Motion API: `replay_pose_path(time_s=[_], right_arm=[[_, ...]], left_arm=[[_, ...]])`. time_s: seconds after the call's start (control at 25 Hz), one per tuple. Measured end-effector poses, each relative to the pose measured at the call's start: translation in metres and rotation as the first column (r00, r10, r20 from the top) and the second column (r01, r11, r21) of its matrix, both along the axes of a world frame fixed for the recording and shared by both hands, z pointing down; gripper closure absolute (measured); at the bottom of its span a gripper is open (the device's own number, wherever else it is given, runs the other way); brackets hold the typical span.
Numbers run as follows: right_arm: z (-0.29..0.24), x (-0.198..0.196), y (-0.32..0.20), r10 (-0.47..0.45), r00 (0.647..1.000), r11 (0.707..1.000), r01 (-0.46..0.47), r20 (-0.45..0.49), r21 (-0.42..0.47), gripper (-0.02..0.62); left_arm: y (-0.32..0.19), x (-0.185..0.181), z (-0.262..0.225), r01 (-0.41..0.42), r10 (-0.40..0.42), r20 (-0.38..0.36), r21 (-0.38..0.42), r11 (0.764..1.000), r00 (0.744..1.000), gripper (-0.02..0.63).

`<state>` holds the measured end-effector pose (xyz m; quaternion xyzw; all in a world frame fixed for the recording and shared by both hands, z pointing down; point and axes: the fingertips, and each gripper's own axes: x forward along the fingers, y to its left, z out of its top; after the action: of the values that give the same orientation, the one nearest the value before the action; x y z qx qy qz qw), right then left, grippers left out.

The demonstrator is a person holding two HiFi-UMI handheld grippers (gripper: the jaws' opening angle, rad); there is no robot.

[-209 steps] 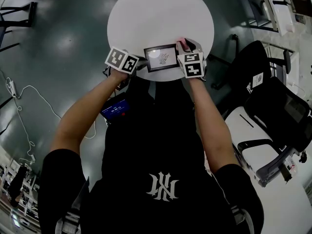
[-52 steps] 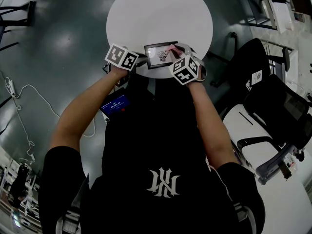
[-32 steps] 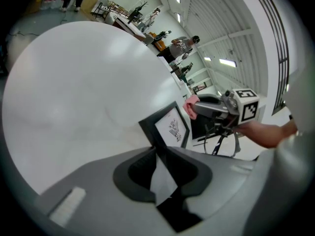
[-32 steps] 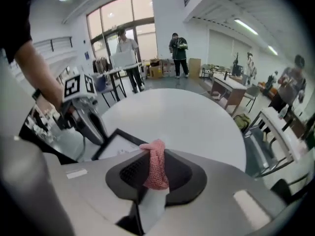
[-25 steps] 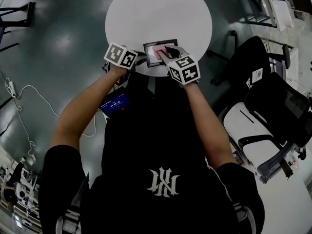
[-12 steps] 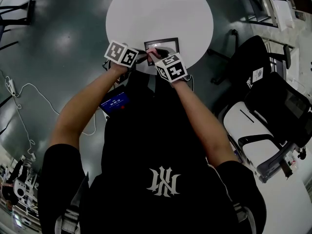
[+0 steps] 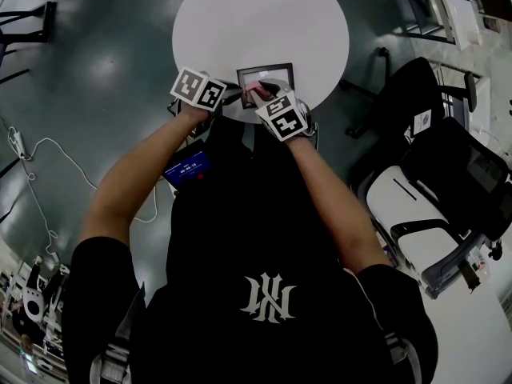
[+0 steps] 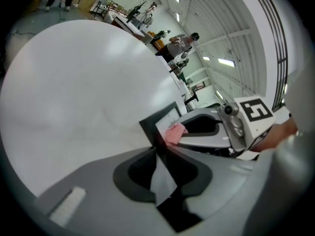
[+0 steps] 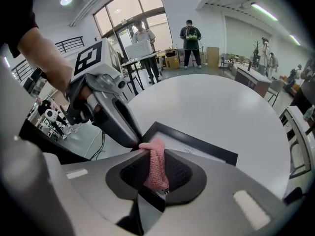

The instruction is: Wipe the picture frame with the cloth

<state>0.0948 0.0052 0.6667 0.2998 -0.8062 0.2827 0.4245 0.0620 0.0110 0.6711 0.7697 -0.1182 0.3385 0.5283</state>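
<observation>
Round white table, work going on right at its near rim. Lying flat there: black rectangular picture frame w/ glass front, only a narrow strip of tabletop between it & the edge. Biggest risk: pushed off toward the person by any wipe stroke dragged nearward, then a drop to the floor & prob. broken glass.

Left gripper clamped on frame's left corner, thin black edge pinched between jaws. Just a corner bite, so liable to pivot or slip out under a sideways shove from the right, leaving frame free to skate. Also apt to lever frame up off the table if that hand dips.

Right gripper clenched on pink knitted cloth, tipped steeply down onto left part of the glass, just beside the left jaws. Likely clash of the two grippers if stroke carried any further left; hardly any gap between them in left gripper view. A knock there enough to break the left hold.

Cloth bunched into a narrow wad, poking only a little past the jaw tips. Pressed too hard or tilted: scratch on glass from hard grey tips. Could work loose w/ rubbing & get left behind. Small contact patch, so missed strips likely; corner under left jaws unreachable w/o regrip
</observation>
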Motion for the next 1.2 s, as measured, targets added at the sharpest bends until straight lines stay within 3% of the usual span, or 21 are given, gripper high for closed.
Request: replay_pose_path(time_s=[0.92, 1.2], right_arm=[[0.0, 0.064, -0.012, 0.054, 0.992, 0.998, -0.048, -0.117, 0.05, 0.515], [0.0, 0.073, -0.016, -0.015, 0.98, 0.995, 0.034, -0.198, 0.096, 0.516]], left_arm=[[0.001, 0.0, -0.001, -0.011, 0.011, -0.007, 0.001, 1.0, 1.0, 0.545], [0.0, -0.001, -0.001, -0.004, 0.004, -0.005, -0.002, 1.0, 1.0, 0.545]])
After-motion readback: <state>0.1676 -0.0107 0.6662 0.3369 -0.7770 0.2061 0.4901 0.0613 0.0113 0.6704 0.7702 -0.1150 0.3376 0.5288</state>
